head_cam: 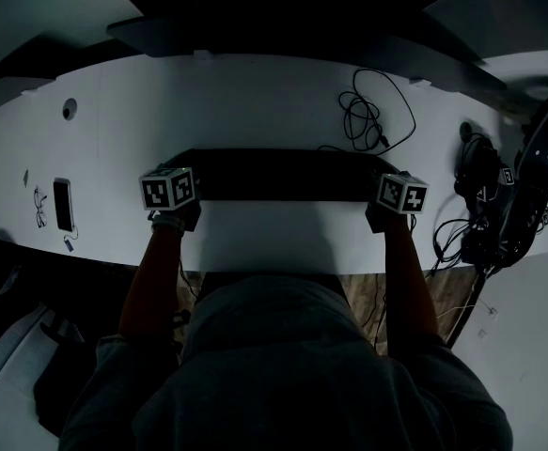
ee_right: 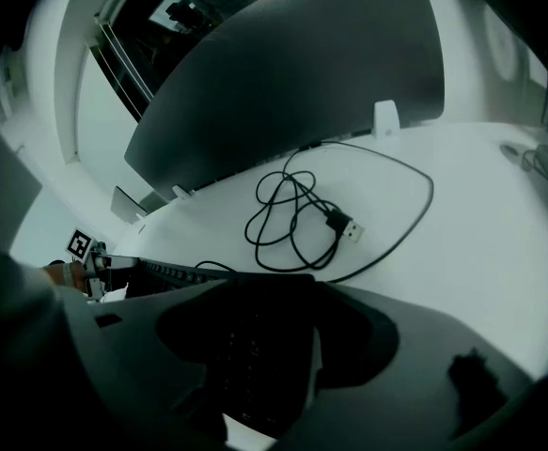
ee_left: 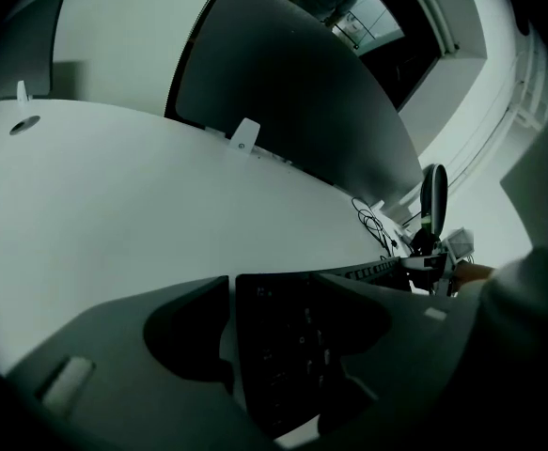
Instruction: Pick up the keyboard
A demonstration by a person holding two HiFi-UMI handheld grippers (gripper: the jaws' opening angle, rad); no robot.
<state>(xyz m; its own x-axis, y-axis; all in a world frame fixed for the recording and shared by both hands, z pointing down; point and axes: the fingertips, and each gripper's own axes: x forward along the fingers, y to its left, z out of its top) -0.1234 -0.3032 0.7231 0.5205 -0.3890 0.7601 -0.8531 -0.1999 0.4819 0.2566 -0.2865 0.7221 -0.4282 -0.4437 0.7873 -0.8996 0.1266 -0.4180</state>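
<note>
A long black keyboard point(head_cam: 283, 175) lies across the middle of the white desk point(head_cam: 255, 101). My left gripper point(head_cam: 184, 195) is at its left end and my right gripper point(head_cam: 386, 200) at its right end. In the left gripper view the keyboard's end point(ee_left: 283, 346) sits between the wide-spread jaws of the left gripper point(ee_left: 274, 294), with a thin pale gap beside the left jaw. The right gripper view shows the other end of the keyboard point(ee_right: 245, 346) between the jaws of the right gripper point(ee_right: 269, 299), with a pale strip showing beside the right jaw. The keyboard rests flat on the desk.
A coiled black USB cable point(head_cam: 367, 120) point(ee_right: 297, 224) lies behind the keyboard's right end. A phone point(head_cam: 63, 205) and glasses point(head_cam: 39, 207) sit at the desk's left. Headphones and tangled cables point(head_cam: 485, 186) crowd the right. A dark curved panel point(ee_left: 292, 92) stands along the back.
</note>
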